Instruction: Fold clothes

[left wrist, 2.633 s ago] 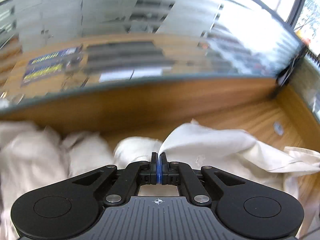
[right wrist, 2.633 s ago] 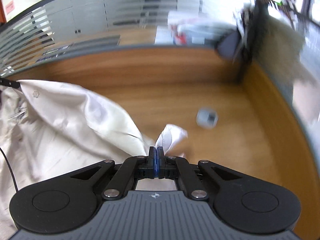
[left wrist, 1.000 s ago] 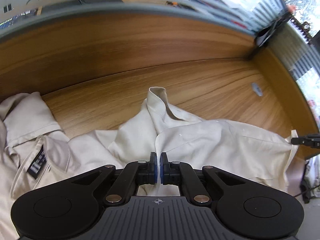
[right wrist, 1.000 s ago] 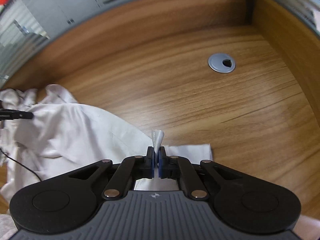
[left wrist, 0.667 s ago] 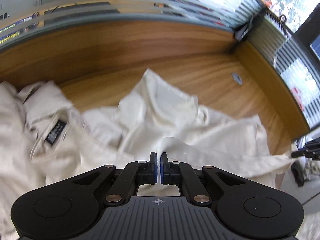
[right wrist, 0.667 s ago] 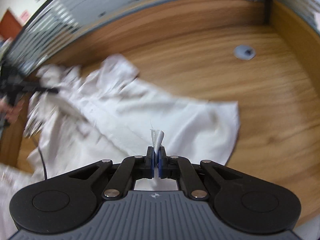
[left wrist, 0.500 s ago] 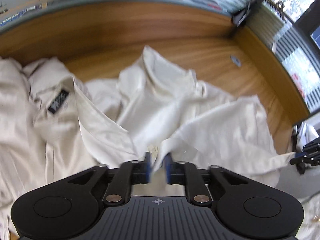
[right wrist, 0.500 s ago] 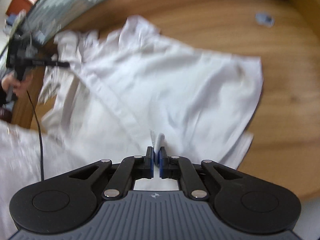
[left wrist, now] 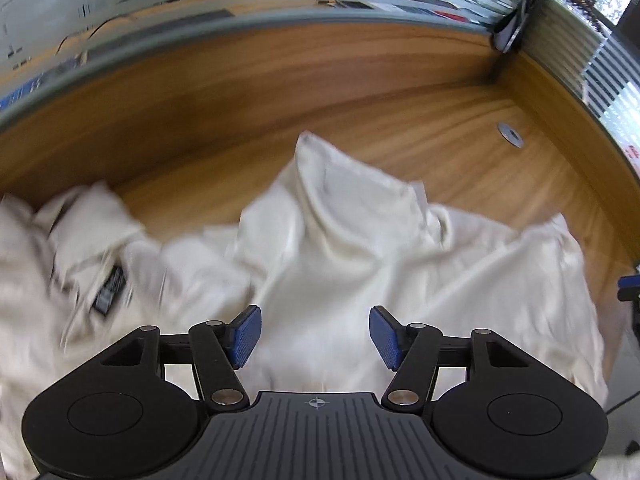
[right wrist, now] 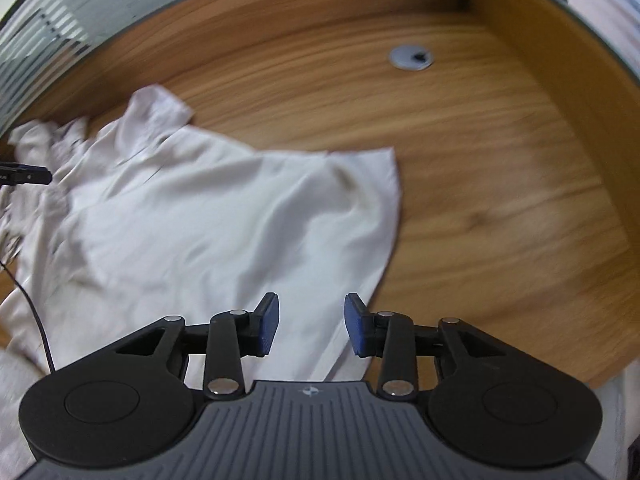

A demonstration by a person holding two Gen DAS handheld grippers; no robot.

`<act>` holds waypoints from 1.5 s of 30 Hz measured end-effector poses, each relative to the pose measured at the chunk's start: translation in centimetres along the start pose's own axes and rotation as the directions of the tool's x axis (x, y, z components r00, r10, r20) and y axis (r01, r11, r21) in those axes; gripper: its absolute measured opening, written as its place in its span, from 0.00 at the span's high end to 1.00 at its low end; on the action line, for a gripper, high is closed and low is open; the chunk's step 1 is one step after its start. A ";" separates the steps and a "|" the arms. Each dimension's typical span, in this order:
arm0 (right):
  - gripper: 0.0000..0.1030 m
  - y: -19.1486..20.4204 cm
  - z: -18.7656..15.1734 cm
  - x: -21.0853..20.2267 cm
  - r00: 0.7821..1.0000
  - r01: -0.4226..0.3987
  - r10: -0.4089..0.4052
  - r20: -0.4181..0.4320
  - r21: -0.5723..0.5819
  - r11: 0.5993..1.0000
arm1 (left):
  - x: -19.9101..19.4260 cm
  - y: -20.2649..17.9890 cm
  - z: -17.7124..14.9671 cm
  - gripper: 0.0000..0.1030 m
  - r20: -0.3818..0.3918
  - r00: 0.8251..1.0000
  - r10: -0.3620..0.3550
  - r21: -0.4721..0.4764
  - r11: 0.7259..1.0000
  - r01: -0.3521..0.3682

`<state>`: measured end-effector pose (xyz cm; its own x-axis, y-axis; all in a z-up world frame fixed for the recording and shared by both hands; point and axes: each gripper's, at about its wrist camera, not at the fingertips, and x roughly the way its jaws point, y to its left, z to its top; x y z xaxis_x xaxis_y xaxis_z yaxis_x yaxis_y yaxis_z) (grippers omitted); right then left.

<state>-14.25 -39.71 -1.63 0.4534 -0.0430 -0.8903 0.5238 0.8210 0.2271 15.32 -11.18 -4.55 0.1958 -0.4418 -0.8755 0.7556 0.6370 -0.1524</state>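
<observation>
A cream shirt (left wrist: 360,248) lies spread and rumpled on the wooden desk (left wrist: 280,120), its collar toward the back. My left gripper (left wrist: 315,334) hovers over its near part, jaws opening, blue pads apart and clear of the cloth. In the right wrist view the same shirt (right wrist: 208,216) lies flat, its hem edge toward the right. My right gripper (right wrist: 311,322) hangs above the shirt's near corner, jaws opening, nothing pressed between the pads. The tip of the left gripper (right wrist: 26,176) shows at the far left edge.
More cream clothes (left wrist: 60,264), one with a dark label (left wrist: 109,290), are heaped at the left. A grey cable grommet (right wrist: 411,57) sits in the desk at the back right. A raised wooden partition (left wrist: 200,92) rims the desk. A black cable (right wrist: 36,320) trails at the left.
Both grippers were shut on pinches of the shirt; both have let go and their jaws now stand apart. The shirt has dropped and lies spread on the desk.
</observation>
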 end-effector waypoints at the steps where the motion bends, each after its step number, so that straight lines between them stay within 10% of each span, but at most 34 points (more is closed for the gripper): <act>1: 0.58 -0.4 0.6 0.5 1.000 0.013 -0.013 0.006 0.002 1.000 | 0.7 -0.2 0.8 0.37 0.006 1.000 0.006 0.001 1.000 -0.006; 17: 0.61 -3.8 6.3 9.6 0.996 0.061 -0.064 -0.059 -0.050 0.997 | 12.2 -1.9 8.7 0.35 -0.067 0.997 0.038 0.034 0.999 -0.035; 18: 0.77 -3.6 6.4 9.7 0.996 0.058 -0.061 -0.061 -0.055 0.997 | 12.6 -2.0 8.7 0.38 -0.071 0.997 0.041 0.039 0.998 -0.039; 21: 0.95 -3.3 6.5 9.7 0.996 0.057 -0.061 -0.070 -0.050 0.997 | 12.4 -2.5 8.3 0.96 -0.042 0.997 0.064 0.097 0.994 -0.059; 27: 0.96 -3.2 6.7 6.6 0.997 0.082 -0.082 0.014 -0.009 0.997 | 7.9 -2.4 9.1 0.97 0.135 0.982 0.131 0.044 0.989 -0.138; 36: 0.96 -4.5 9.6 2.1 0.977 0.120 -0.121 0.174 0.015 0.993 | 4.2 -4.4 13.9 0.97 0.361 0.905 0.226 0.051 0.964 -0.262; 45: 0.95 -6.5 11.8 5.9 0.969 0.200 -0.203 0.142 0.038 0.979 | 8.4 -6.6 16.6 0.91 0.337 0.923 0.185 0.163 0.954 -0.251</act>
<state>-6.46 -51.98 -3.74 0.4350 -0.2891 -0.8528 0.6307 0.7737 0.0594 22.31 -29.55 -3.27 0.5314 -0.5027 -0.6818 0.7736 0.6159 0.1488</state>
